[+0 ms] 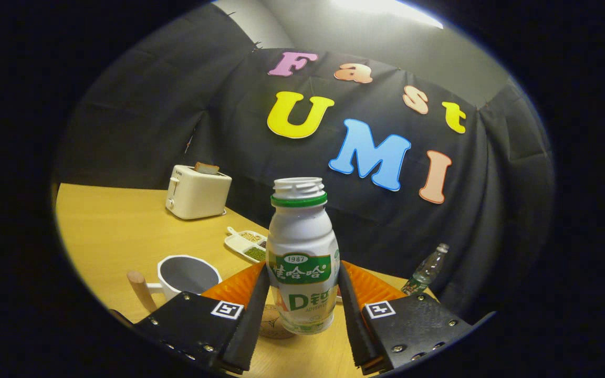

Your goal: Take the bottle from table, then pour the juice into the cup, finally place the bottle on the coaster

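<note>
- Holding the bottle [302,257] upright between my two fingers, my claw [303,299] is closed down to the bottle's width, one finger pressing on each side of its lower body; the bottle's mouth is uncapped, with a green ring below the threads.
- Furthest left on the desk [103,236], near its back edge by the black cloth wall, stands a cream toaster [197,195] with a slice of bread [206,168] poking out of its slot.
- Nearer to me, just ahead of my left finger, sits the cup [187,277], white outside and grey inside, with a wooden handle sticking out to its left; I cannot tell whether there is liquid in it.
- Between the toaster and the bottle lies a white divided dish [244,244] holding beans or grains in separate compartments.
- Low behind the bottle's base, between my fingers, a round brownish coaster [273,321] lies on the desk; the bottle hides part of it.
- Right of my right finger, close to the desk's far right edge, stands a clear plastic water bottle [426,270].
</note>
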Tool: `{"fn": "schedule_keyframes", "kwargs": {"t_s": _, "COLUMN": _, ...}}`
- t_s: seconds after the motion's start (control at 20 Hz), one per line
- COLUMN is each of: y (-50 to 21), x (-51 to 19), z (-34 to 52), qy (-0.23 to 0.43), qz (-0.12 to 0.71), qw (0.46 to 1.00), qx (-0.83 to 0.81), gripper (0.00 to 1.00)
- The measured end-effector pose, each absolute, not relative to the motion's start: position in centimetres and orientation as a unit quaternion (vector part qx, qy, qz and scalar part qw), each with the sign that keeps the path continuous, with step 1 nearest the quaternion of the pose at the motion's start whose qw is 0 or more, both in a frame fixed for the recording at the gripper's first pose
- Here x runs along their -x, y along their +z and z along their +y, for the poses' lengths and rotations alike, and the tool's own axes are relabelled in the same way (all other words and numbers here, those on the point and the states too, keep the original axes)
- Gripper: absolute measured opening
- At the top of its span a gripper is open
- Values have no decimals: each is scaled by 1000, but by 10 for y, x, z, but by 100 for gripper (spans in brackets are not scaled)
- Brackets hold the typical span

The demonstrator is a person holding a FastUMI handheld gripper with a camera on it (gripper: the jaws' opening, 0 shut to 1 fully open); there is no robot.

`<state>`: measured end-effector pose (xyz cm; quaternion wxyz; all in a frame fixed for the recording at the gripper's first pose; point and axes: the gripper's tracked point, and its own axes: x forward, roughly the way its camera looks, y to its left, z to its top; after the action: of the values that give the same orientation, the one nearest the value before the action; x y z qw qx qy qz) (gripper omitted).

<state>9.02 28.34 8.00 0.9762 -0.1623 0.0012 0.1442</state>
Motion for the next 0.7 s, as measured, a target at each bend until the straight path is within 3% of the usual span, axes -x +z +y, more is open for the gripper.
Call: {"fn": "schedule_keyframes", "kwargs": {"t_s": 0.7, "y": 30, "x": -119, "z": 291, "qy": 177, "qz": 52, "qw": 982, "qx": 29, "gripper": 69}}
